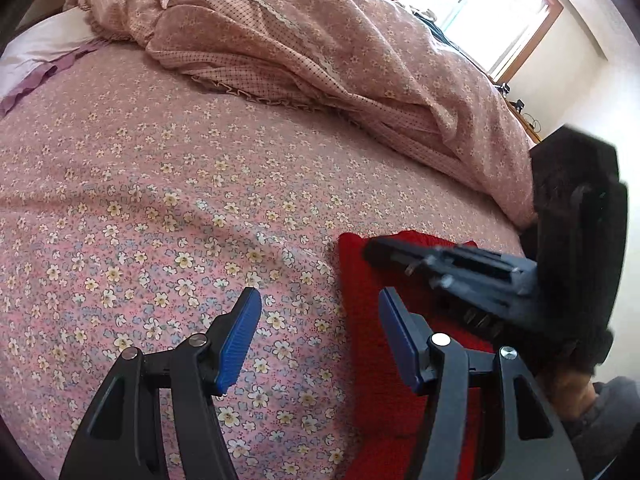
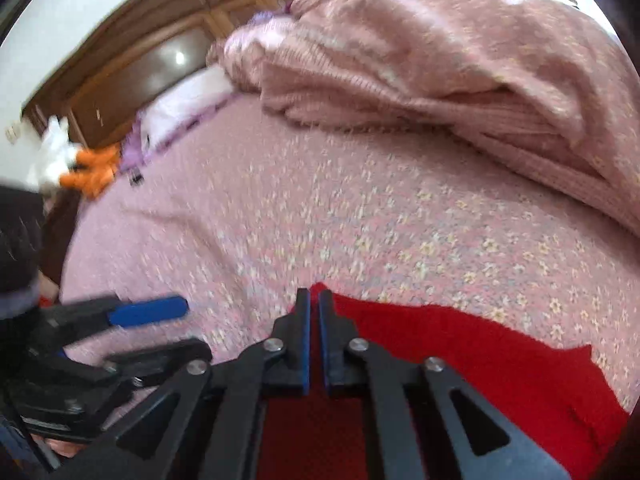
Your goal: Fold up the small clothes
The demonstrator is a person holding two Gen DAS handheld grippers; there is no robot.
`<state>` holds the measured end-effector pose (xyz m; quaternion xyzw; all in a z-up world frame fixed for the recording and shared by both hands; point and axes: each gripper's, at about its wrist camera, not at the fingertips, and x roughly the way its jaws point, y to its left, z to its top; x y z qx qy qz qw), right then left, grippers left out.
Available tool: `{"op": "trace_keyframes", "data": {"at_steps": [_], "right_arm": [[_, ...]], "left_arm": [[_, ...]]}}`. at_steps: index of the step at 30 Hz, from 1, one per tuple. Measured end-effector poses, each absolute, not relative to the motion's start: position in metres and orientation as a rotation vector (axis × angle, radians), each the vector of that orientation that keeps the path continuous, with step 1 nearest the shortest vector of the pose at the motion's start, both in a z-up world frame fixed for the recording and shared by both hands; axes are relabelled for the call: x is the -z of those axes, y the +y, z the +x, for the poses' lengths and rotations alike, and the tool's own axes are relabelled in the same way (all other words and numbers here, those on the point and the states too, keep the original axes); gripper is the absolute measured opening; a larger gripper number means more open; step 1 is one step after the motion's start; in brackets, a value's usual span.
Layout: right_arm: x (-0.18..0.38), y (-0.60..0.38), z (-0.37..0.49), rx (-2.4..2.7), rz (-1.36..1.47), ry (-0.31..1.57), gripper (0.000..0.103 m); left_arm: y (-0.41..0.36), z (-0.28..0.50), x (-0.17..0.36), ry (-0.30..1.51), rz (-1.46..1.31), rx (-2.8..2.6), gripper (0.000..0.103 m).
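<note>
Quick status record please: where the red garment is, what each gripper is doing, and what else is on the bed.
garment: red knit garment, lying on the floral bedsheet
left gripper: open, empty, at the garment's edge
right gripper: nearly closed over the garment's edge; actual grip cannot be confirmed
also on bed: bunched pink quilt, white pillow
fold status: not clear from these views

Matt knitted red garment [image 1: 372,300], floral cotton bedsheet [image 1: 160,208], glossy wood headboard [image 2: 132,72]

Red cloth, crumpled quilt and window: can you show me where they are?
Red cloth [image 2: 500,360], right wrist view, on its flat middle.
Crumpled quilt [image 1: 320,40], left wrist view, on its bunched top.
Window [image 1: 480,4], left wrist view, on the bright pane.
</note>
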<state>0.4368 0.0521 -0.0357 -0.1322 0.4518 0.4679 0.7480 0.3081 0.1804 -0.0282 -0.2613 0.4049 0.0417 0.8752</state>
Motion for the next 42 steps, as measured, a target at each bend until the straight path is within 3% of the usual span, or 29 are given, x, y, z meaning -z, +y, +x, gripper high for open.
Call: {"op": "trace_keyframes", "data": {"at_steps": [1, 2, 5, 12, 20, 25, 30, 35, 37, 39, 40, 42], "right_arm": [[0.037, 0.053, 0.434, -1.006, -0.313, 0.990, 0.008], [0.037, 0.050, 0.430, -0.983, -0.326, 0.980, 0.017], [0.024, 0.029, 0.416, -0.965, -0.297, 0.937, 0.063], [-0.013, -0.057, 0.359, -0.809, -0.262, 0.815, 0.064], [-0.012, -0.263, 0.293, -0.419, -0.027, 0.792, 0.064], [-0.007, -0.342, 0.281, -0.188, -0.153, 0.778, 0.064], [0.004, -0.322, 0.276, -0.198, -0.426, 0.746, 0.063], [0.018, -0.276, 0.270, -0.170, -0.744, 0.582, 0.063], [0.032, -0.258, 0.267, -0.172, -0.889, 0.534, 0.057], [0.037, -0.252, 0.270, -0.165, -0.918, 0.521, 0.035], [0.036, -0.255, 0.273, -0.176, -0.886, 0.535, 0.008], [0.034, -0.263, 0.275, -0.167, -0.833, 0.557, 0.005]], "left_arm": [[0.179, 0.308, 0.028, 0.845, -0.540, -0.088, 0.055], [0.178, 0.308, 0.028, 0.845, -0.536, -0.087, 0.055], [0.177, 0.307, 0.026, 0.838, -0.537, -0.076, 0.055], [0.165, 0.303, 0.017, 0.822, -0.511, -0.035, 0.055], [0.108, 0.300, 0.011, 0.832, -0.411, 0.061, 0.055], [0.072, 0.301, 0.020, 0.849, -0.335, 0.110, 0.055], [0.052, 0.300, 0.026, 0.839, -0.251, 0.133, 0.055], [0.052, 0.300, 0.027, 0.838, -0.256, 0.143, 0.055], [0.055, 0.301, 0.028, 0.840, -0.277, 0.145, 0.055], [0.058, 0.300, 0.029, 0.840, -0.286, 0.145, 0.055], [0.059, 0.300, 0.030, 0.841, -0.288, 0.145, 0.055], [0.057, 0.300, 0.031, 0.840, -0.282, 0.144, 0.055]]}}
